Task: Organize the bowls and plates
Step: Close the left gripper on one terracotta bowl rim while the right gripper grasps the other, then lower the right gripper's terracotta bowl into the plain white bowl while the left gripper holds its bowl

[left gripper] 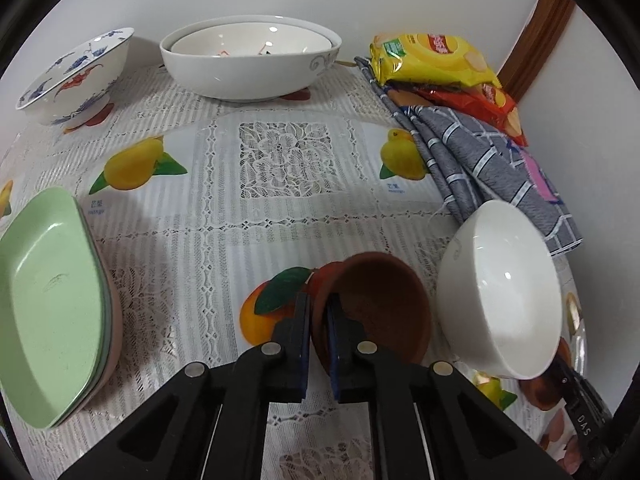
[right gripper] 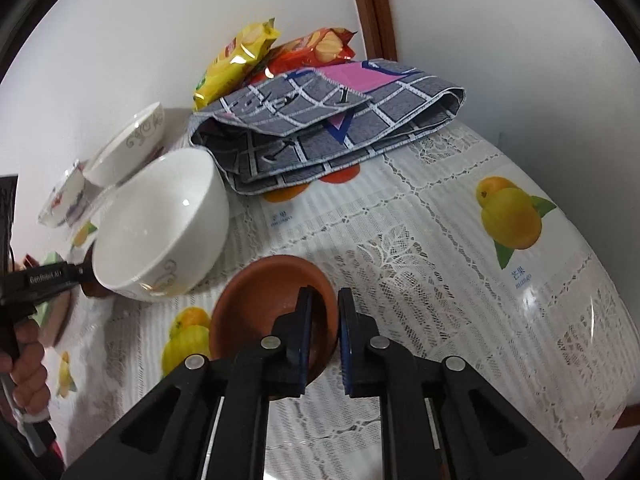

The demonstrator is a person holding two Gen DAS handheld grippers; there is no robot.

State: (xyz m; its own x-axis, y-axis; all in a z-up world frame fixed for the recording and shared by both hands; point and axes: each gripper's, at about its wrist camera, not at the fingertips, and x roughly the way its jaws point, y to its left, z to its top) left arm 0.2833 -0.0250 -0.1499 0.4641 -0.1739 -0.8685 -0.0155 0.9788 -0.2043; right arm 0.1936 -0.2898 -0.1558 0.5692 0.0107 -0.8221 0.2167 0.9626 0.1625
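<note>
My left gripper [left gripper: 318, 304] is shut on the near rim of a brown clay bowl [left gripper: 380, 308], which is tilted above the lace tablecloth [left gripper: 280, 152]. A white bowl [left gripper: 500, 292] stands just to its right. In the right wrist view my right gripper [right gripper: 325, 296] is shut on the rim of a second brown clay bowl [right gripper: 264, 304], one pad inside and one outside. The same white bowl [right gripper: 160, 224] is to its left. Behind it, the left gripper's black fingers [right gripper: 76, 272] hold the first brown bowl [right gripper: 94, 286], mostly hidden.
At the back stand nested white bowls [left gripper: 252, 64] and a blue-and-red patterned bowl [left gripper: 76, 76]. Stacked green plates [left gripper: 52, 300] lie at the left. A folded grey checked cloth [left gripper: 480, 160] and snack packets [left gripper: 432, 60] sit against the wall on the right.
</note>
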